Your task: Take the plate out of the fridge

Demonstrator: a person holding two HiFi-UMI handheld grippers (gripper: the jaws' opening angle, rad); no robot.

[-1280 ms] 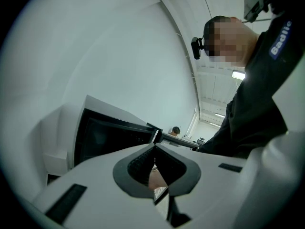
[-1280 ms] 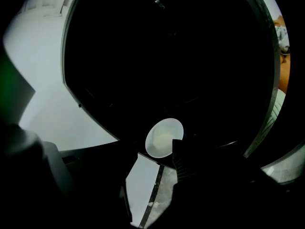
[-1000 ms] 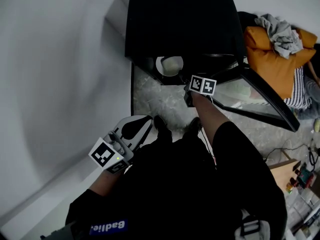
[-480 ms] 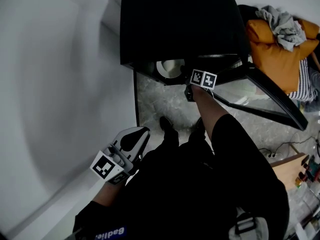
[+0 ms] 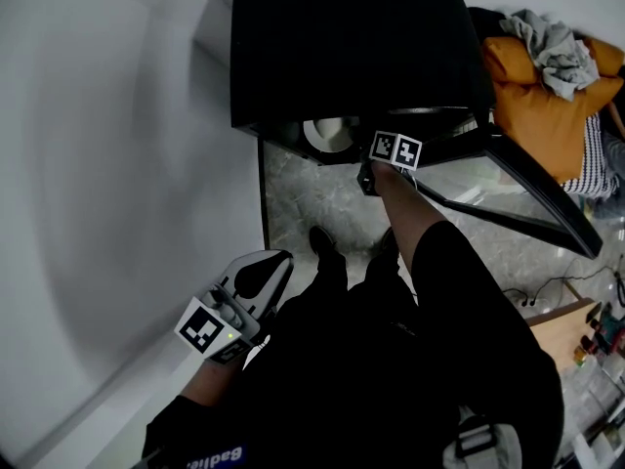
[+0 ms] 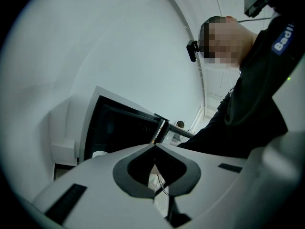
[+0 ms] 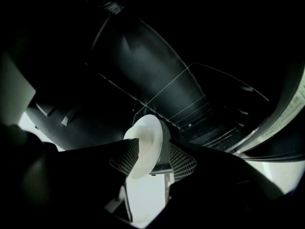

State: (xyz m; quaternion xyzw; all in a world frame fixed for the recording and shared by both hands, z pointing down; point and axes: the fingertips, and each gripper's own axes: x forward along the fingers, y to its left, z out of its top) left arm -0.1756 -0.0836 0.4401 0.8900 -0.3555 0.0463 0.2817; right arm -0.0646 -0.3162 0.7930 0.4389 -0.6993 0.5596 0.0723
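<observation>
Plate (image 7: 147,135) barely budged: right gripper (image 7: 153,159) clamps its rim at the fridge (image 5: 342,37) mouth, not out yet. Left gripper (image 6: 155,147) closed, empty.

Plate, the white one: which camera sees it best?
The right gripper view: the plate sits up close, edge-on, between the right gripper's jaws. The head view shows only part of it, small, at the fridge's opening. The left gripper view shows at most a tiny pale spot.
</observation>
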